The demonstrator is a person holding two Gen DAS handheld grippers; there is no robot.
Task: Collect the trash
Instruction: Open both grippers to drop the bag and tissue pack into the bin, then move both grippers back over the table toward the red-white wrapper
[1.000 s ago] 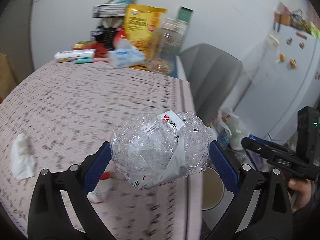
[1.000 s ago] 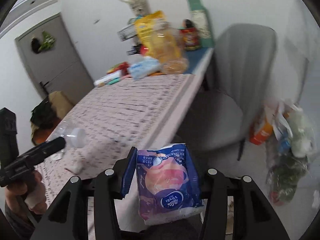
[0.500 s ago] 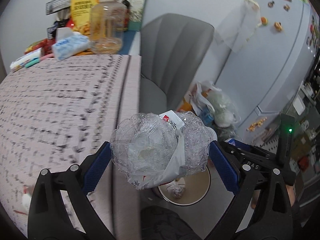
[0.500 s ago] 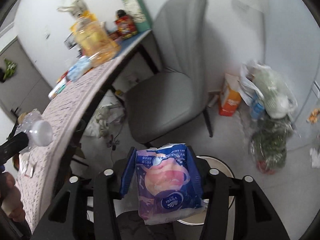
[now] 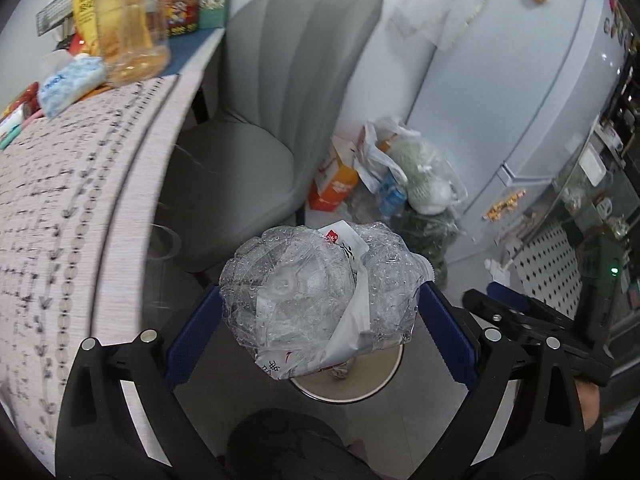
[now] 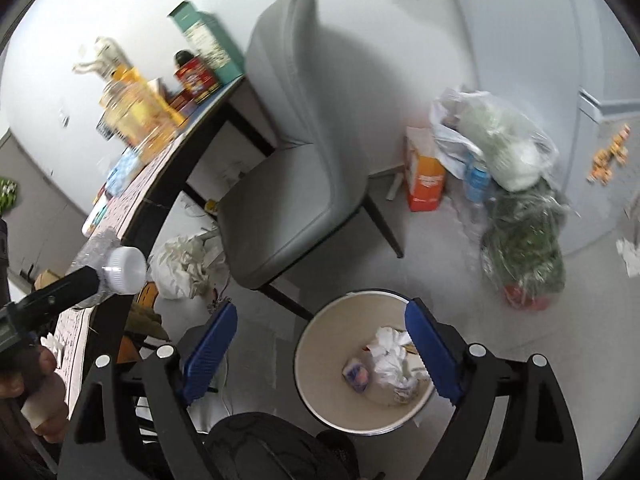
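Note:
My left gripper (image 5: 320,292) is shut on a crushed clear plastic bottle (image 5: 296,312) with a white label, held above the round beige trash bin (image 5: 386,376). In the right wrist view the bottle's white cap (image 6: 122,268) shows at the left. My right gripper (image 6: 321,305) hangs over the bin (image 6: 308,344); its jaws are opening and nothing is between the blue pads (image 6: 208,348). A purple tissue pack (image 6: 356,374) lies inside the bin beside crumpled white paper (image 6: 390,354). The right gripper's black frame (image 5: 520,320) shows at the right of the left wrist view.
A grey chair (image 6: 296,184) stands beside the table with the patterned cloth (image 5: 60,200). An orange carton (image 6: 424,176), plastic bags (image 6: 500,136) and a bag of greens (image 6: 524,248) sit on the floor by the white fridge (image 5: 500,100). A white bag (image 6: 184,268) lies under the table.
Both grippers swung off the table and down over the bin. The right gripper opened and its purple tissue pack now lies in the bin. The left still grips the bottle.

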